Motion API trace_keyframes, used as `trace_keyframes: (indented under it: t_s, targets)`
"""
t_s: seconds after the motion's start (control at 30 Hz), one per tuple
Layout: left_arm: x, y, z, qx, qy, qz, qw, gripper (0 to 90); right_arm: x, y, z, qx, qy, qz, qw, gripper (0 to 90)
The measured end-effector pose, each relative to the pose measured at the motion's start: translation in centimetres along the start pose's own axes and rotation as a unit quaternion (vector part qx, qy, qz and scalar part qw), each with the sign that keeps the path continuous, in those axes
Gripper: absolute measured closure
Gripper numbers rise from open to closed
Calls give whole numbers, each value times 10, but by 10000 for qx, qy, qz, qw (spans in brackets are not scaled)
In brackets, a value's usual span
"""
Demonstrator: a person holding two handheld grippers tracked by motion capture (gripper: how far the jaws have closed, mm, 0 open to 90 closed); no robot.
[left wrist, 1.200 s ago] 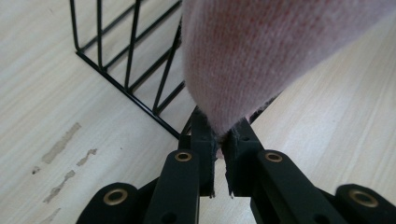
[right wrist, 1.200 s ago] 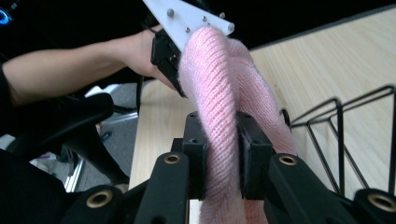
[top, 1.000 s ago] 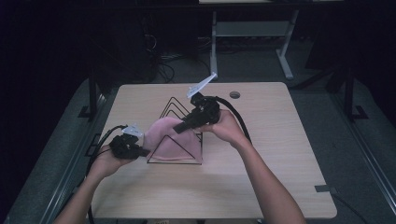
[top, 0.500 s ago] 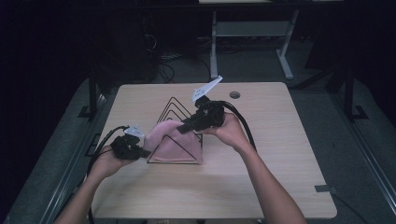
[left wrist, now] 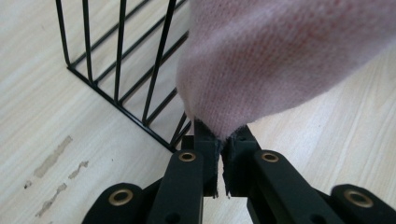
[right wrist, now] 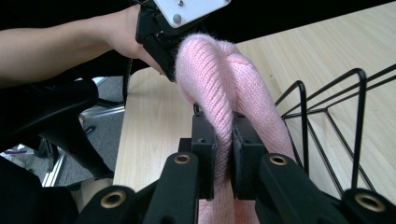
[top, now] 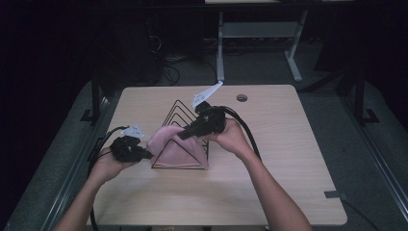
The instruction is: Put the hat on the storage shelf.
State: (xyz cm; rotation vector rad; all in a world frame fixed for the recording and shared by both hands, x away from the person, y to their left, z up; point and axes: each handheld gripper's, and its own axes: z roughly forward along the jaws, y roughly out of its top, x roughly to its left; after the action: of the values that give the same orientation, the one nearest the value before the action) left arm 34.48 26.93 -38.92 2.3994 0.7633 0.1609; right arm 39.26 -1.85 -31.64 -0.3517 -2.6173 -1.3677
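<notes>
A pink knit cloth (top: 174,147) is draped over the near end of a black wire rack (top: 179,111) of triangular dividers in the middle of the table. My left gripper (top: 150,155) is at the cloth's left corner and is shut on it; the knit (left wrist: 271,60) bunches out above the closed jaws (left wrist: 219,140). From the right, my right gripper (top: 183,135) reaches over the rack, shut on a fold of the cloth (right wrist: 224,88) near its top edge. In the right gripper view the left gripper (right wrist: 163,35) shows beyond the fold.
The light wood table (top: 269,163) has a round cable hole (top: 242,97) at the back right. Black cables (top: 98,149) trail off the left edge. A desk frame (top: 260,33) stands behind on the dark floor.
Both grippers have kept their hold on the cloth. The right gripper has shifted slightly back and right over the rack, and the cloth has spread a little wider across the front divider.
</notes>
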Motion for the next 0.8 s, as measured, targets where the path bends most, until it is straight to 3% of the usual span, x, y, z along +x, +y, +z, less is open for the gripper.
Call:
trace_keyframes:
  t_s: [0.2,0.37,0.53,0.7,0.8]
  targets:
    - [2,-4,-1,65,-7,-38,10000,874,1,-4,-2,-5,-100,0,9999,716]
    - [3,-3,-4,41,47,-26,10000,876,4,-7,-5,-28,-167,-99,9998,702]
    - [2,-1,-5,79,59,22,9999,878,6,-5,-5,31,-227,-187,9996,772]
    - [5,-4,-9,32,95,-48,9999,878,6,-3,-6,36,-241,-169,9996,682]
    - [6,-5,-7,60,56,-124,9999,878,5,-6,-8,-12,-225,-114,9997,707]
